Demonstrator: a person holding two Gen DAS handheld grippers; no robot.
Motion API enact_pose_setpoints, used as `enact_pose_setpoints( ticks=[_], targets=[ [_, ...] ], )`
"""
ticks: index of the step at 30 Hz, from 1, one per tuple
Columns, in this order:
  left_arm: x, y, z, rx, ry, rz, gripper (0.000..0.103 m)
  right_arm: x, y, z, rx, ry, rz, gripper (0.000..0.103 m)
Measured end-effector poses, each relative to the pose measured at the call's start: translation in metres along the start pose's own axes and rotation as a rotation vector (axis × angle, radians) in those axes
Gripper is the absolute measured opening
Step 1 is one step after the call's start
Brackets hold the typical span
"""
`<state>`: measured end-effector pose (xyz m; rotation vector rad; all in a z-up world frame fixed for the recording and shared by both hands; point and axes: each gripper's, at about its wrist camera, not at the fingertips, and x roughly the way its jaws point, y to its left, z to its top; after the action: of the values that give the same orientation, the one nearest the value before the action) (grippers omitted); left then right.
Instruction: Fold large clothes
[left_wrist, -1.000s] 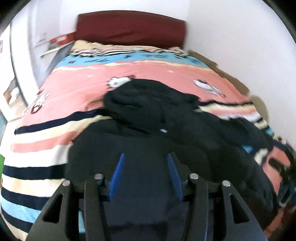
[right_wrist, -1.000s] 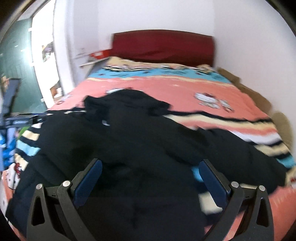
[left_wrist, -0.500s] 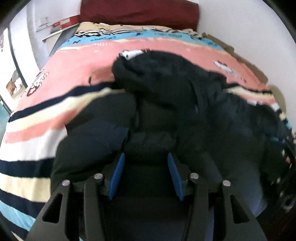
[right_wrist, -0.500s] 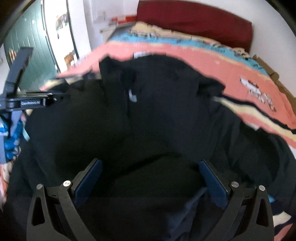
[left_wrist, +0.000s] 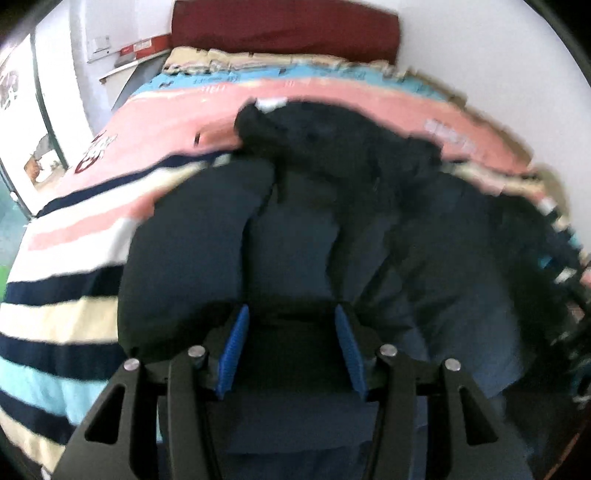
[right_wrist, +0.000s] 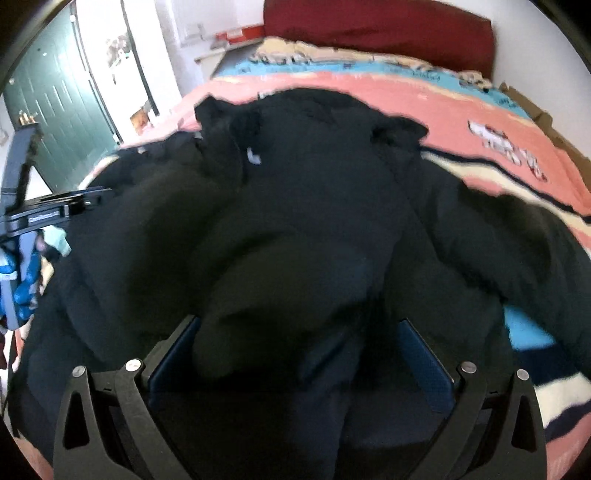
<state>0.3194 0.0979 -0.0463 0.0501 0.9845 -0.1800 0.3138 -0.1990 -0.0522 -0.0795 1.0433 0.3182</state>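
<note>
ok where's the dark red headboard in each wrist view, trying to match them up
Left wrist view: the dark red headboard runs along the top edge, just left of centre, behind the striped bedspread.
Right wrist view: the headboard sits at the top, right of centre.
Shared landmark: the black jacket spread over the bedspread, filling the middle of both views.

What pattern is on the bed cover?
The bed cover has pink, cream, navy and light blue stripes with cartoon prints, clearest in the left wrist view.
</note>
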Motion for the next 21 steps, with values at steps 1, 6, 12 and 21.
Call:
enact_pose_setpoints(
  ticks=[1,6,12,21],
  targets=[
    [-0.001,-0.002,0.0,0.002,0.0,0.014,0.047,0.004,0.001,-0.001,0.0,0.01,0.0,0.102],
    [-0.032,-0.013,0.005,-0.036,-0.045,0.012,0.047,-0.011,0.004,-0.004,0.01,-0.016,-0.02,0.102],
    [-0.069,-0.025,-0.002,-0.066,-0.084,-0.062,0.047,-0.066,-0.034,-0.027,0.171,-0.122,-0.034,0.102],
    [-0.102,-0.05,-0.028,-0.109,-0.108,-0.141,0.047,-0.127,-0.114,-0.081,0.426,-0.205,-0.141,0.103]
  ],
)
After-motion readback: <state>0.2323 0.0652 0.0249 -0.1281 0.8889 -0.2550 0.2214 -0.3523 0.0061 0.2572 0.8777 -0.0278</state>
